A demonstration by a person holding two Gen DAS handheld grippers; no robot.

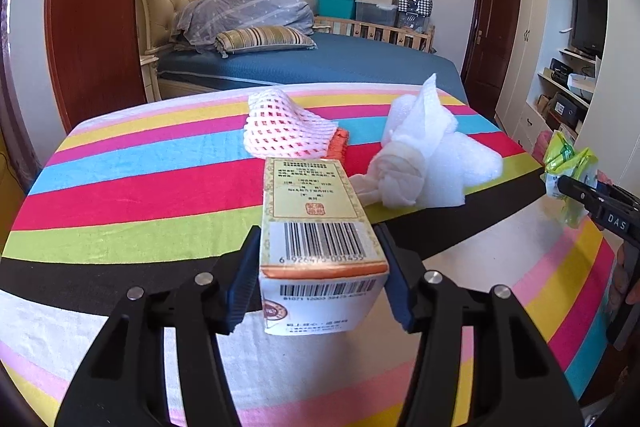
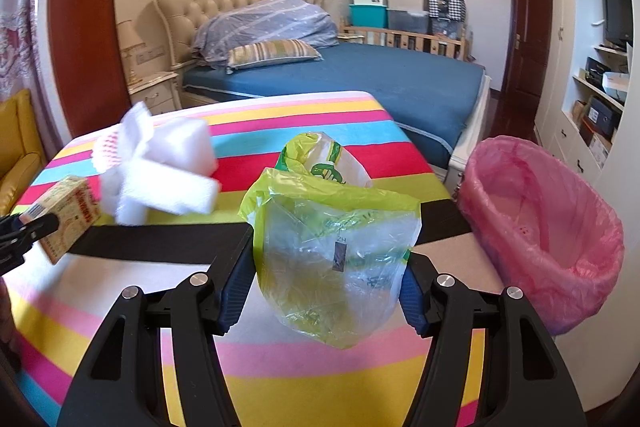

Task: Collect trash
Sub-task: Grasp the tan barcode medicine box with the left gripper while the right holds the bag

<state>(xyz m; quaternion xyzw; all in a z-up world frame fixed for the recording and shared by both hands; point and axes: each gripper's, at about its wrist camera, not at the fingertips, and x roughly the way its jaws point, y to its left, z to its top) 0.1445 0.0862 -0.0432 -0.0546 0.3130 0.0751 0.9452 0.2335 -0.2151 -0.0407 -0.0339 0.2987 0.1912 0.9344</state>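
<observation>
While box (image 1: 320,247) sits clamped in left gripper (image 1: 320,279) above striped cloth (image 1: 140,187), right gripper (image 2: 328,267) grips plastic bag (image 2: 336,247) over same cloth. White foam (image 1: 432,155), pink net (image 1: 284,127) lie on cloth beyond box. Pink-lined bin (image 2: 540,227) beside cloth's right edge.

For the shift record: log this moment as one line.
left gripper: shut on carton | right gripper: shut on plastic bag | bin: pink-lined, right of table | foam wrap: on table
</observation>
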